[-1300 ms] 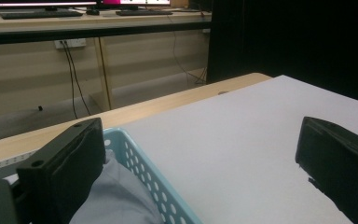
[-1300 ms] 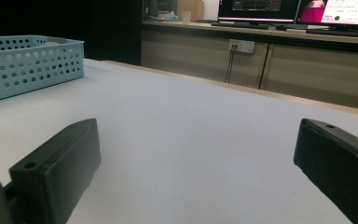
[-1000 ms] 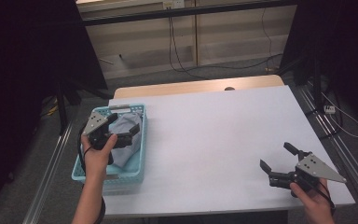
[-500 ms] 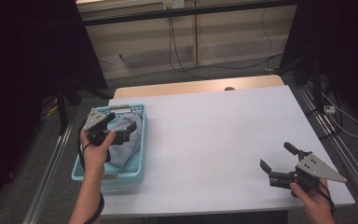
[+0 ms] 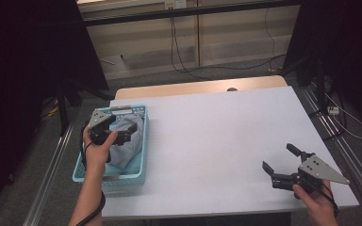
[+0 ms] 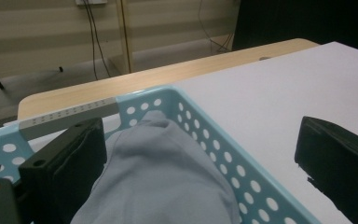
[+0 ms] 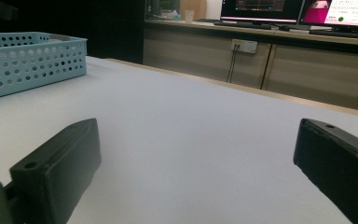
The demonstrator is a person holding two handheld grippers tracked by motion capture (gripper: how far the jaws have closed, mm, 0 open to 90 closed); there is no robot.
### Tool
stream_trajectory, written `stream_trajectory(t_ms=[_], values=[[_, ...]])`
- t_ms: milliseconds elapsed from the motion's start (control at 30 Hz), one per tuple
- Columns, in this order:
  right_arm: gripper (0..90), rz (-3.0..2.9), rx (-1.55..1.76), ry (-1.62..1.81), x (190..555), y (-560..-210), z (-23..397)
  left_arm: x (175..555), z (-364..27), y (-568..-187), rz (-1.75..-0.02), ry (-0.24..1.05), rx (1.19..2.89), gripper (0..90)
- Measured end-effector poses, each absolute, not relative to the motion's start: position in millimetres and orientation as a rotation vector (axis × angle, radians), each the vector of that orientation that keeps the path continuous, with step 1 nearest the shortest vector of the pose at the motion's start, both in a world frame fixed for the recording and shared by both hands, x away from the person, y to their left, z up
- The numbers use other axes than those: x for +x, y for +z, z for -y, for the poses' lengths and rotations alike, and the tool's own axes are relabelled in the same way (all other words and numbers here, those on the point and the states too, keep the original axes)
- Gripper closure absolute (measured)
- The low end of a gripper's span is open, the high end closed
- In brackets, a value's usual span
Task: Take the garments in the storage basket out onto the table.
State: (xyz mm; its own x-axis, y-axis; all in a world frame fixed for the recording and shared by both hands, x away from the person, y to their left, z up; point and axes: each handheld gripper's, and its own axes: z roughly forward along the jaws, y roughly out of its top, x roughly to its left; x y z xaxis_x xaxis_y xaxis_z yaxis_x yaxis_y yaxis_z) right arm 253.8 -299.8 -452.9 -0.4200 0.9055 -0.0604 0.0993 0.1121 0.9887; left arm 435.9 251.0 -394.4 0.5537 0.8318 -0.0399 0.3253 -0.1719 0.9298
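Grey cloth, soft & bunched up, in blue basket.

The high view looks forward and down from above the person's side, taking in the whole white worktop with the blue basket at its left edge. The left gripper view sits low and very close inside that basket, facing across its perforated wall toward the far wooden edge of the worktop. The right gripper view rides just above the worktop near its right front corner, facing leftward across it; it shares the basket with the other two views, seen farther off.
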Motion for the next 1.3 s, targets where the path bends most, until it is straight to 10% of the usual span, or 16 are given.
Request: stream_trajectory(t_ms=[1300], values=[[0.7, -1.654, 1.01, 1.421, 253.9, -452.9, 298.0, 479.8, -241.5, -442.7, -1.141, 0.536, 2.0, 1.7]])
